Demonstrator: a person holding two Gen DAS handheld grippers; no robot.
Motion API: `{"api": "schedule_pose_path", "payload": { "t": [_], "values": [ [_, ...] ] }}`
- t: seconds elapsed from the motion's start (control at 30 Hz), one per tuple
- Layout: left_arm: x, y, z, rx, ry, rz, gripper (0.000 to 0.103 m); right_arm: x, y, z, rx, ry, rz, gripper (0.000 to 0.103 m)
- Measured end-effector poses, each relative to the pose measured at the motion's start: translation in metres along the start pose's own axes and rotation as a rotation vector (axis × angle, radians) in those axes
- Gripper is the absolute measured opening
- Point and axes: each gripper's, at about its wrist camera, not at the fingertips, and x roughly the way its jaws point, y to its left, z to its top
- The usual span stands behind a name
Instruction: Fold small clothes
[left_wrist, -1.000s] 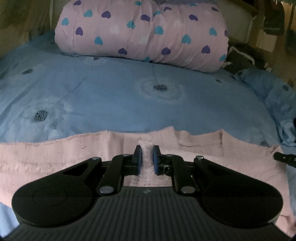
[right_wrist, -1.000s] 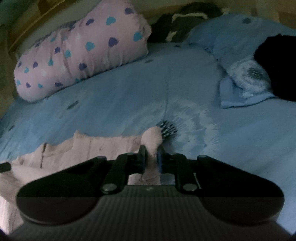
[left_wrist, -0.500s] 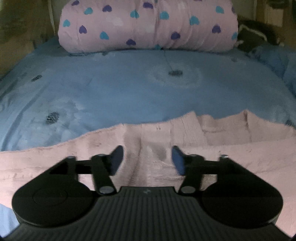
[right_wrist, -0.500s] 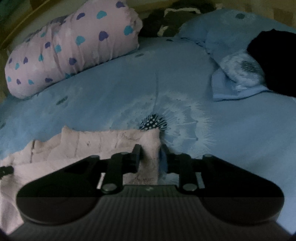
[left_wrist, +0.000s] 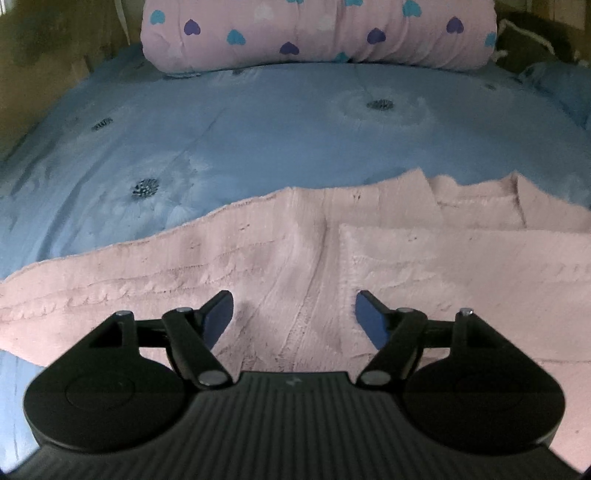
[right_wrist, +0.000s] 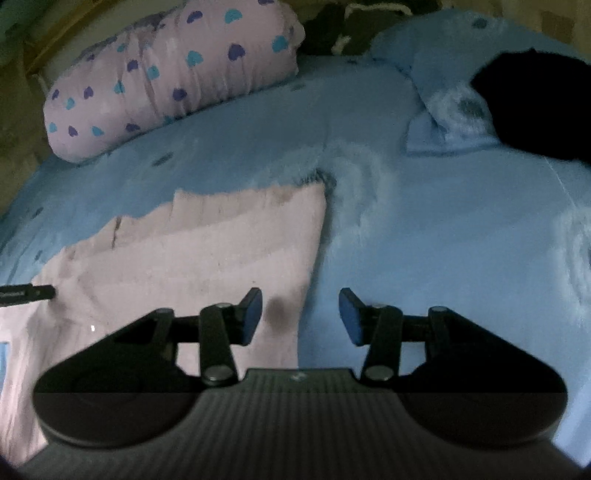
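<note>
Two claws have just been opening, left claw (left_wrist: 293, 314) wide, right claw (right_wrist: 300, 314) parted, holding nothing; pale pink knit garment (left_wrist: 280, 254), ribbed and folded over itself, lies flat on the blue bed (left_wrist: 277, 140).

The pink garment (left_wrist: 388, 258) runs off the left wrist view's right and left edges, and its near part sits hidden under the hand-held gripper's black body. In the right wrist view the whole thing is smeared with blur, so the knit texture is gone. A thin dark rod (right_wrist: 27, 291) pokes in from the left edge, cut off, can't tell what it belongs to. The black shape (right_wrist: 535, 103) at far right is just a dark blob, no details.
</note>
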Motion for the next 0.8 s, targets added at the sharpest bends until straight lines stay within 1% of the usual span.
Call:
{"api": "schedule_pose_path", "payload": {
  "t": [0.1,0.2,0.27,0.33,0.4,0.43,0.5,0.57,0.73,0.8],
  "values": [
    [0.005,-0.01,-0.002,0.045,-0.007,0.048,0.081,0.008,-0.002,-0.011,-0.008,0.022,-0.021,0.048],
    [0.009,-0.014,-0.003,0.064,-0.015,0.072,0.083,0.012,-0.002,-0.02,-0.037,-0.009,-0.034,0.047],
    [0.009,-0.011,-0.001,0.043,-0.005,0.063,0.083,0.013,0.001,-0.022,-0.051,-0.023,-0.045,0.048],
    [0.005,-0.004,0.002,0.013,0.008,0.046,0.083,0.011,0.001,-0.021,-0.036,-0.021,-0.05,0.049],
    [-0.002,0.004,0.005,-0.003,0.006,0.042,0.083,0.007,-0.002,-0.016,0.014,-0.006,-0.043,0.05],
    [-0.007,0.007,0.005,-0.007,0.001,0.054,0.083,0.004,-0.003,-0.015,0.038,0.0,-0.041,0.051],
    [-0.017,0.017,0.006,-0.016,-0.005,0.084,0.083,-0.004,-0.004,-0.013,0.07,0.002,-0.041,0.052],
    [-0.028,0.033,0.006,-0.044,-0.01,0.097,0.083,-0.015,-0.002,-0.012,0.078,-0.007,-0.041,0.053],
    [-0.059,0.074,0.007,-0.122,0.006,0.119,0.083,-0.043,0.009,-0.016,0.082,-0.037,-0.029,0.063],
    [-0.072,0.09,0.006,-0.153,0.011,0.124,0.083,-0.055,0.015,-0.019,0.086,-0.044,-0.027,0.065]
  ]
}}
